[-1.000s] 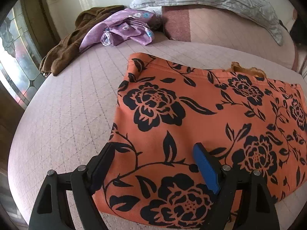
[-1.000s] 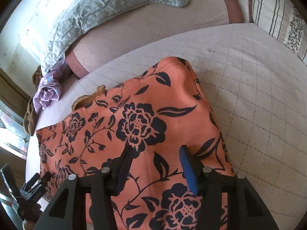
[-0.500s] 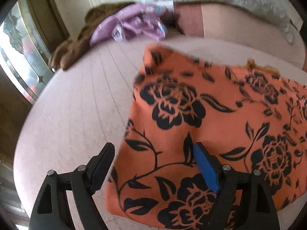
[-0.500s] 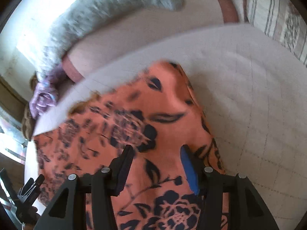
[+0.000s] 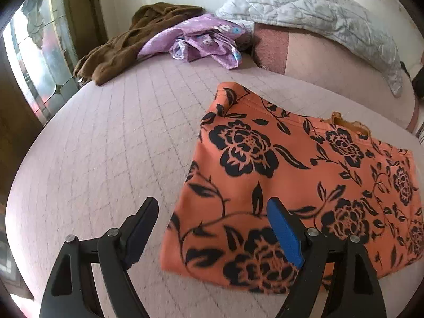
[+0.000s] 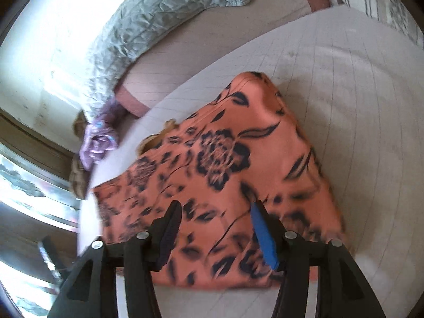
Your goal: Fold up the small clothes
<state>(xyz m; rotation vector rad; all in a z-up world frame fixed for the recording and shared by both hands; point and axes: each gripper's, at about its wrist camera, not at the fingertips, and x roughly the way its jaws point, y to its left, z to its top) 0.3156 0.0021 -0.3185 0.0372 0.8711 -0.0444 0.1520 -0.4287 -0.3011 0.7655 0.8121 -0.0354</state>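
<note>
An orange garment with black flowers [image 5: 291,180] lies folded flat on the quilted pink bed [image 5: 119,137]. My left gripper [image 5: 212,212] hovers over its near left corner, jaws wide open and empty, one finger over bare quilt. In the right wrist view the same garment [image 6: 225,175] spreads below my right gripper [image 6: 216,218], whose jaws are opening with nothing pinched between them; the fabric lies beneath. A yellow-orange scrap [image 5: 347,123] peeks out at the garment's far edge.
A brown garment [image 5: 127,45] and a purple flowered one [image 5: 201,41] are heaped at the bed's far left. A grey quilted cover [image 5: 318,8] lies along the pink headboard cushion. A window [image 5: 34,61] stands at left. A striped pillow [image 6: 384,0] is far right.
Both grippers have lifted and pulled back from the orange garment, which now lies lower in each view. The right jaws stand a little wider. The garment rests flat, released.
</note>
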